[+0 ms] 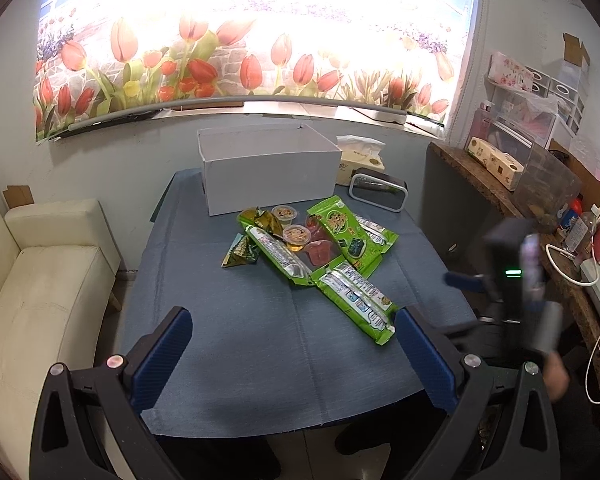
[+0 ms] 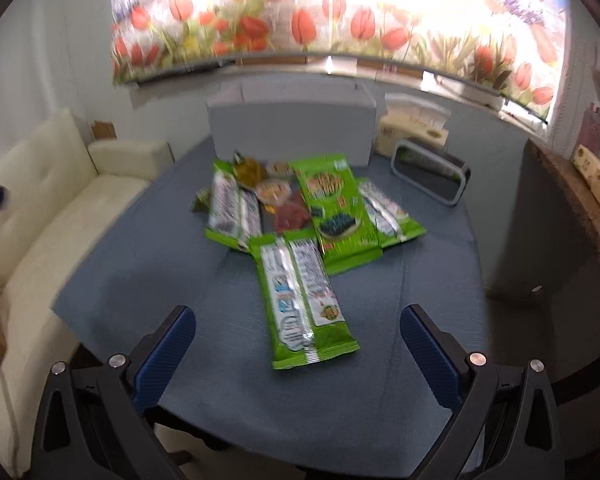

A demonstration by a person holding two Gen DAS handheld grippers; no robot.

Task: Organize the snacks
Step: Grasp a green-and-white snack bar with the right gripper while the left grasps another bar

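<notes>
A pile of snacks lies mid-table on the blue cloth (image 1: 228, 332): several green packets, the nearest one (image 1: 356, 300) (image 2: 304, 300) pointing toward me, a large green packet (image 1: 340, 228) (image 2: 332, 204), jelly cups (image 1: 296, 236) (image 2: 274, 191), red cups (image 1: 318, 252) and small triangular packs (image 1: 240, 254). A white open box (image 1: 268, 168) (image 2: 292, 124) stands behind them. My left gripper (image 1: 292, 344) is open and empty above the table's near edge. My right gripper (image 2: 298, 344) is open and empty, just short of the nearest packet; it also shows blurred at the right of the left wrist view (image 1: 512, 276).
A tissue box (image 1: 360, 160) (image 2: 414, 128) and a small grey-framed basket (image 1: 378, 191) (image 2: 430, 176) sit at the table's back right. A cream sofa (image 1: 40, 288) (image 2: 60, 200) stands on the left. A cluttered wooden shelf (image 1: 540, 200) with cables runs along the right.
</notes>
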